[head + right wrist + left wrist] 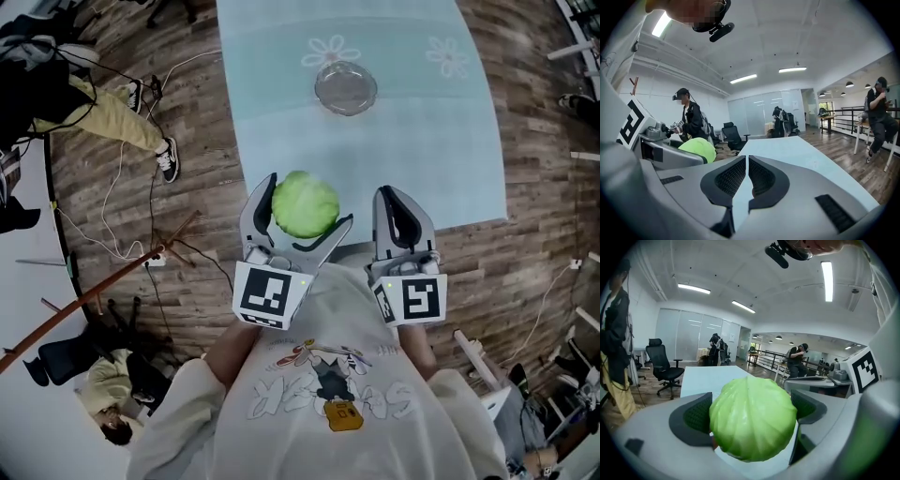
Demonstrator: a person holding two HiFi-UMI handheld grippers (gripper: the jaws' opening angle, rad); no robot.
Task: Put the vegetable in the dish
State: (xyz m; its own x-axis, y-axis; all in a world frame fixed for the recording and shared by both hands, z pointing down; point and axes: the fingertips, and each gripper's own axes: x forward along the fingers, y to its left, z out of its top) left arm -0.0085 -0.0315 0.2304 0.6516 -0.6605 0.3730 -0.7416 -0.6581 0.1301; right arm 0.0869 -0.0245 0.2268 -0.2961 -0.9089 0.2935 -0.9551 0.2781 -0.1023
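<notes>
A round green cabbage is clamped between the jaws of my left gripper, held up over the near edge of the pale blue table. In the left gripper view the cabbage fills the gap between both pads. A clear glass dish stands farther up the table, apart from both grippers. My right gripper hovers beside the left one, shut with nothing between its pads. From the right gripper view the cabbage shows at the left.
The tablecloth carries two printed white flowers beyond the dish. Around the table lies wood floor with cables, shoes and a wooden pole at the left. Office chairs and people stand in the room behind.
</notes>
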